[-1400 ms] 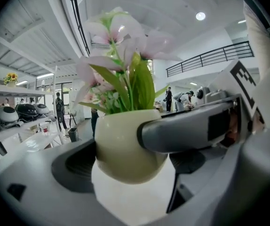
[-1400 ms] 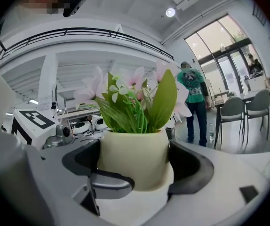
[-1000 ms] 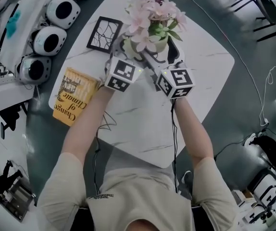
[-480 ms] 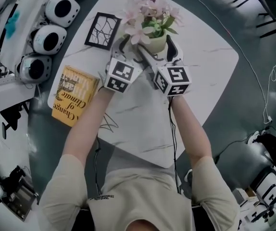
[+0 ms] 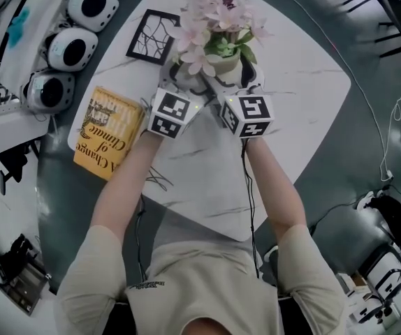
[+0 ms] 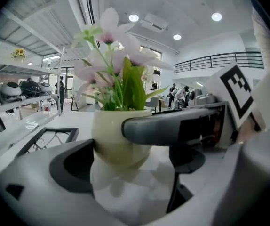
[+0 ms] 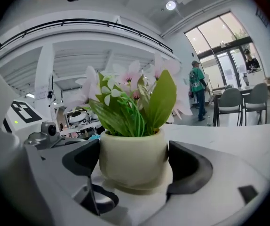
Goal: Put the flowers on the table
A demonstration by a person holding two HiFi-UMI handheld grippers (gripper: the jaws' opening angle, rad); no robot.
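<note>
A cream pot (image 5: 225, 60) of pink flowers (image 5: 214, 16) with green leaves stands over the far part of the white marble table (image 5: 305, 82). Both grippers are shut on it, side by side. My left gripper (image 5: 190, 79) grips the pot (image 6: 118, 135) from the near left, one jaw low on its left and the other across its right side. My right gripper (image 5: 239, 79) holds the pot (image 7: 134, 157) with a jaw pressed on each flank. The pot's base sits at or just above the tabletop; I cannot tell whether it touches.
A yellow book (image 5: 106, 131) lies at the table's left edge. A black picture frame (image 5: 151, 37) lies left of the pot. White rounded machines (image 5: 68, 47) line a shelf beyond the left edge. Cables trail across the near tabletop.
Both grippers keep their hold on the pot. It has shifted only slightly over the far part of the table.
</note>
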